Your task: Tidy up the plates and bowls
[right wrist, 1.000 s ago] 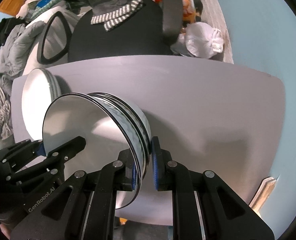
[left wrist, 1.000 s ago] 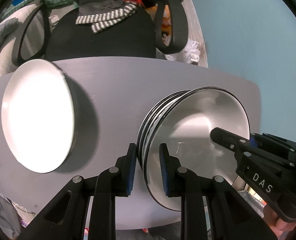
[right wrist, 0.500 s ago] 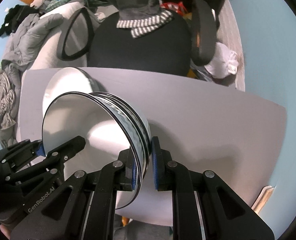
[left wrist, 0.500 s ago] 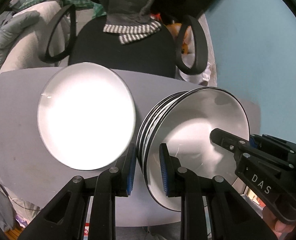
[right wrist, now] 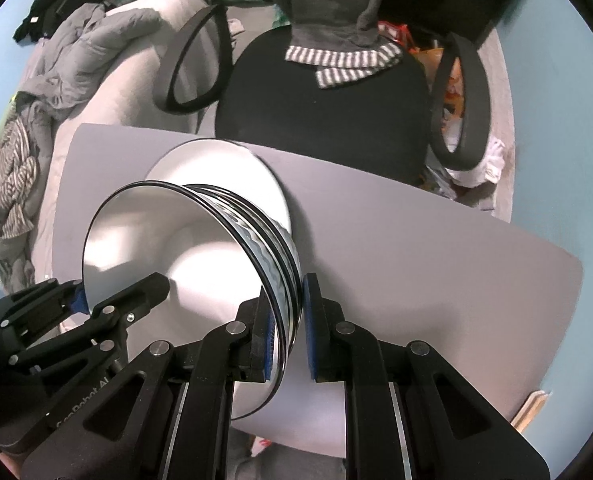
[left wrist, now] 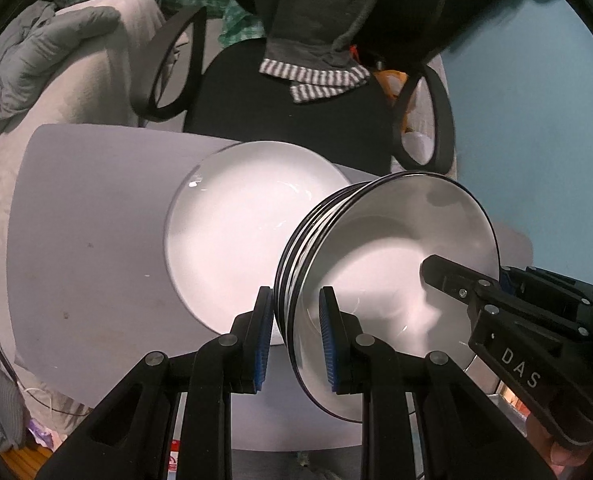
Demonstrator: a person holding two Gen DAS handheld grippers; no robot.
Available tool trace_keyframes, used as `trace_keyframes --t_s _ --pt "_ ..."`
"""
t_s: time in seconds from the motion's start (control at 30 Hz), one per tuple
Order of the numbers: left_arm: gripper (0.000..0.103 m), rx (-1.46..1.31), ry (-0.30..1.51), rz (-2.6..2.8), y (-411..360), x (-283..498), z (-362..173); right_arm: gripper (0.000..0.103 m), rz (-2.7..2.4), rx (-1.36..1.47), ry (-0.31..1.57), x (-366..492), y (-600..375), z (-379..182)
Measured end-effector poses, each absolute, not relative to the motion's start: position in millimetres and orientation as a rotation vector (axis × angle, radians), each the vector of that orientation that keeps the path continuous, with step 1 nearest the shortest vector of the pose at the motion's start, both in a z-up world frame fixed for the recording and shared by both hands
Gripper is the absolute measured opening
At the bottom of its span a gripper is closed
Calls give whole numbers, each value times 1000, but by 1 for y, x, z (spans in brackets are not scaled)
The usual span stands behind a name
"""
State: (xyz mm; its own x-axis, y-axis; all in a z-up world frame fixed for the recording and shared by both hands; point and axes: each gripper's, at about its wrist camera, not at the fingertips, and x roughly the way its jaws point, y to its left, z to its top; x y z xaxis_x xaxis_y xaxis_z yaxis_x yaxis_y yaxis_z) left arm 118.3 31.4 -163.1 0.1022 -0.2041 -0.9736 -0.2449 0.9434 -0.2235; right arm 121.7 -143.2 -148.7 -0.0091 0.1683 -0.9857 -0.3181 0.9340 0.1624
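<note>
With both grippers, left (left wrist: 296, 332) and right (right wrist: 288, 326), clamped on the black-rimmed white bowl stack (left wrist: 396, 272), we risk clipping the white plate (left wrist: 236, 240) at nine o'clock.

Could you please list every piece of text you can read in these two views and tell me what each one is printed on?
"DAS": white letters on the black body of the right gripper, seen from the left wrist view.
"GenRobot.AI": pale letters on the black body of the left gripper, seen from the right wrist view; its first letters are dim here.
Red print on a small item below the table edge: too small to read.
The stack of bowls shows no text.
</note>
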Motion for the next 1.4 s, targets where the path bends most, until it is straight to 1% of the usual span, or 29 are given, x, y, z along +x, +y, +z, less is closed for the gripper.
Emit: trace_keyframes --t_s 0.43,0.93,1.23,1.37,1.4 --pt "22 -384 1528 47 62 122 -190 13 368 -136 1593 124 -97 -180" --pt "22 -400 1547 42 66 128 -208 13 340 -153 1617 134 -87 -195" --pt "22 -383 1543 55 64 131 -205 14 359 -136 1621 141 -89 -199" --pt "30 -376 1541 36 61 131 -205 15 374 -120 1617 140 -91 -198" --pt "30 -373 1539 35 59 131 -205 16 375 -110 1617 139 -93 -198"
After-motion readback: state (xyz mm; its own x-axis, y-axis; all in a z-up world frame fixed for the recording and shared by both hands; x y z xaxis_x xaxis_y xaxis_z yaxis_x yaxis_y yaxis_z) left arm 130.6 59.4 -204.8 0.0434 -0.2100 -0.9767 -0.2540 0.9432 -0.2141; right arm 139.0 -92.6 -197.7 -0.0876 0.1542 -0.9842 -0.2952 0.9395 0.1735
